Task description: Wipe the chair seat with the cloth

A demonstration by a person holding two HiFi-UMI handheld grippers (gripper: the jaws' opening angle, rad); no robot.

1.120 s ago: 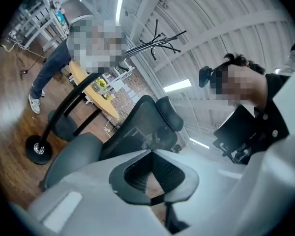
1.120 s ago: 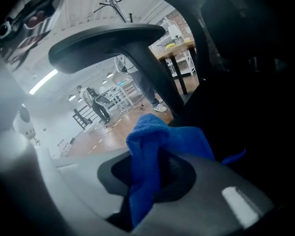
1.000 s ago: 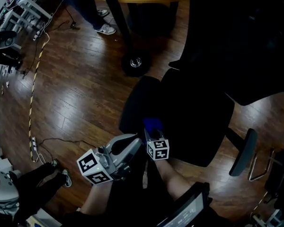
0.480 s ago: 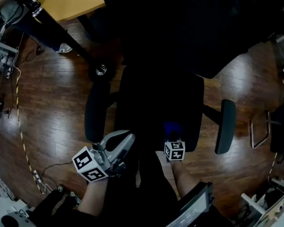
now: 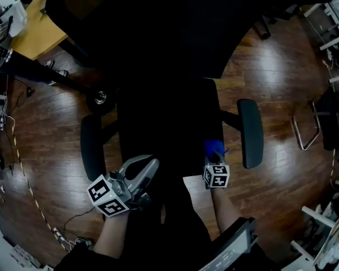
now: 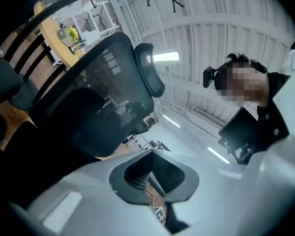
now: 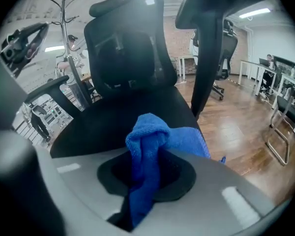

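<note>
As the right claw stands: right gripper (image 5: 214,161) has its jaws clamped on a bunched fold of the blue terry cloth (image 7: 148,132), with nothing else between them.
Cloth at the claw: one tuft stands up just ahead of the jaws, a flat flap spreads to the claw's right, and a tail hangs back through the jaw gap.
Cloth, place: at the corner of the black office-chair seat (image 5: 166,123) nearest this claw. I cannot tell whether it presses on the seat or hovers over the edge.
Handling (judged): light, soft and limp, so it should fold and drag on the seat fabric rather than glide. The bunched middle, where it is gripped now, looks the secure hold. The free flap is the part to lay flat.
Ahead and left of the claw: the seat surface runs up to the black mesh backrest (image 7: 123,48).
Right of the claw: black padded right armrest (image 5: 250,131) on its post, close beside. I judge it the main obstruction along that edge.
Left of the claw: left gripper (image 5: 146,167), jaws together on nothing, tilted up toward the backrest, near the seat's front edge.
Further out: black left armrest (image 5: 90,145), brown wooden floor (image 5: 282,83), yellow tabletop (image 5: 39,33), all well apart from the claw.
Stage: a cloth at this corner fits a stroke starting or one ending. Not settled.
</note>
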